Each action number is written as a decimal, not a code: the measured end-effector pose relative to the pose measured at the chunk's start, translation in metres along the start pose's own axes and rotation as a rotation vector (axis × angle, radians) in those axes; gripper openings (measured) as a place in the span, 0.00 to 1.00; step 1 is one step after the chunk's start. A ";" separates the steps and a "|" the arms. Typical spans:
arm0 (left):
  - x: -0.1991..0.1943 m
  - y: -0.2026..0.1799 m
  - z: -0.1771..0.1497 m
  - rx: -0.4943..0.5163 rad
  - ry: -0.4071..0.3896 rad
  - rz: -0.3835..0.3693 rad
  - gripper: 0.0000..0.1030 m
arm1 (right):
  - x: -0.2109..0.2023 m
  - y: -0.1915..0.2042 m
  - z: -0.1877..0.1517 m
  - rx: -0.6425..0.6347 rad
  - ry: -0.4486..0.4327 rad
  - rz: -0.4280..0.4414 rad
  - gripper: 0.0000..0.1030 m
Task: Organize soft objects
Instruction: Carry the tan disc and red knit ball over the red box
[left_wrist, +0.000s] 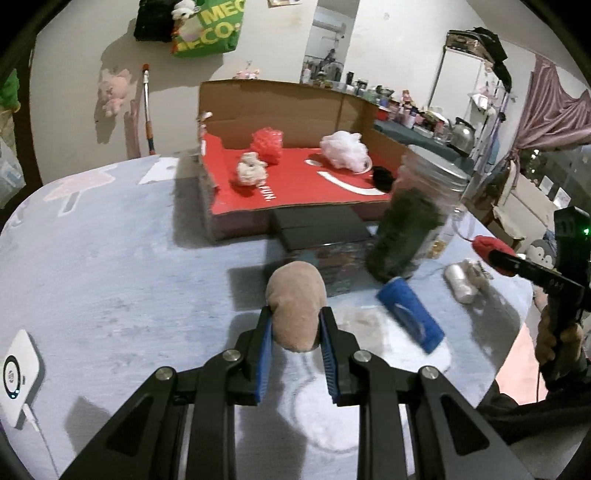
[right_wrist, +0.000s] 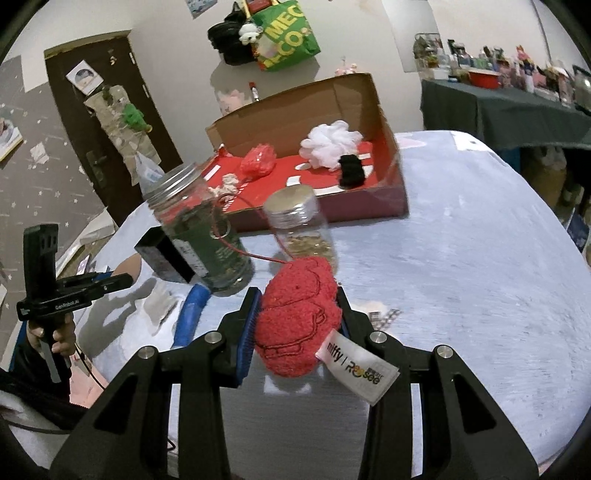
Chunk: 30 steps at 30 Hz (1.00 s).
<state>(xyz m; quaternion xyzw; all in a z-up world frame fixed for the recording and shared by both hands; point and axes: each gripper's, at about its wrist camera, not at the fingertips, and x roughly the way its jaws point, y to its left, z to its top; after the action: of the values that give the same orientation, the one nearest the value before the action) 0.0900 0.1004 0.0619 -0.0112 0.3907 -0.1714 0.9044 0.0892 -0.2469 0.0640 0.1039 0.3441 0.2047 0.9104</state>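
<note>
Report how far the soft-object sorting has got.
Done: four soft items lie in the red-lined cardboard box: a white puff, a red one, a cream one and a black one. In hand: left claw grips a tan plush; right claw a red plush. Left: boxing both.

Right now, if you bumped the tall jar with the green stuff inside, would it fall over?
Probably, yes. The green-filled jar is tall and narrow, so a knock near its metal lid could tip it. It looks like clear hard glass or plastic, so it would not squash like the red plush toy. On its round side it would likely roll across the table.
</note>
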 end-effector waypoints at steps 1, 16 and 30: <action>0.000 0.004 0.000 -0.002 0.003 0.009 0.25 | 0.000 -0.003 0.000 0.005 0.003 0.000 0.35; 0.020 0.031 0.018 0.044 0.029 -0.012 0.25 | 0.013 -0.048 0.024 0.020 0.047 0.037 0.35; 0.017 0.033 0.071 0.111 0.007 -0.050 0.25 | 0.023 -0.050 0.091 -0.066 0.008 0.074 0.35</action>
<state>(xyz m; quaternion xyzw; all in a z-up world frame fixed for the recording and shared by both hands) 0.1610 0.1183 0.0945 0.0298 0.3831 -0.2156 0.8977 0.1809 -0.2857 0.1018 0.0857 0.3368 0.2501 0.9037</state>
